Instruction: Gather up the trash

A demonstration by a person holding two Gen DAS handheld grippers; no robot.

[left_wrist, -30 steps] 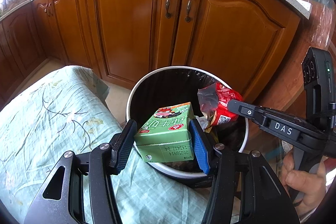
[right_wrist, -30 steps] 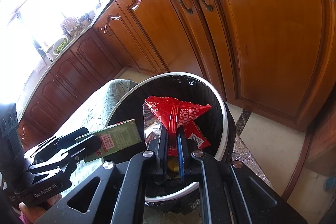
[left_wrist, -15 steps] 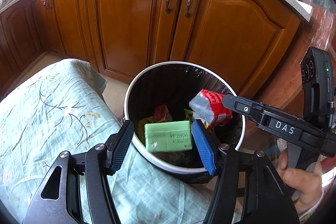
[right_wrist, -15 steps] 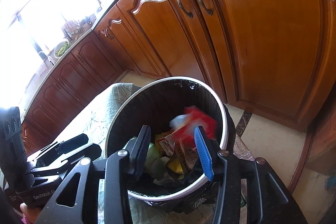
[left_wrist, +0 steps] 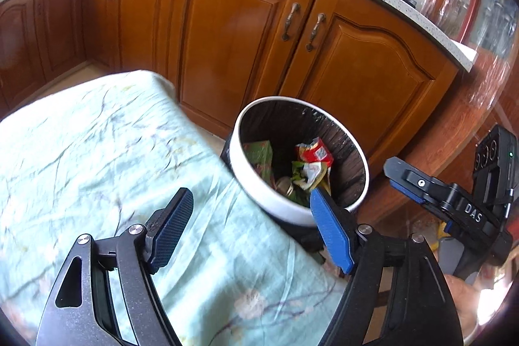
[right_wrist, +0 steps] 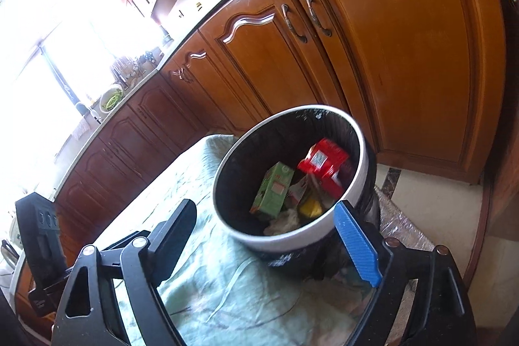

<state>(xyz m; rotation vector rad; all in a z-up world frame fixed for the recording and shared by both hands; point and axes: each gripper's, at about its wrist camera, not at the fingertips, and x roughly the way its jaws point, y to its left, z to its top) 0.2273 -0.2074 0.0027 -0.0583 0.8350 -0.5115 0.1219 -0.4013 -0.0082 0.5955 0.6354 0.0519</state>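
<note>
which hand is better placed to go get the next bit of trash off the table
Left, marginally. Both tools are open and empty; carton and red wrapper lie in the bin. The left tool hangs over the tablecloth; the right tool faces the bin.

green carton (right_wrist: 272,192), red wrapper (right_wrist: 326,166), white-rimmed black bin (right_wrist: 285,240), pale green floral cloth (left_wrist: 97,158).

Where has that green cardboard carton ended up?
The green cardboard carton lies inside the round white-rimmed trash bin, on its left side in the right wrist view, beside the red snack wrapper.
</note>
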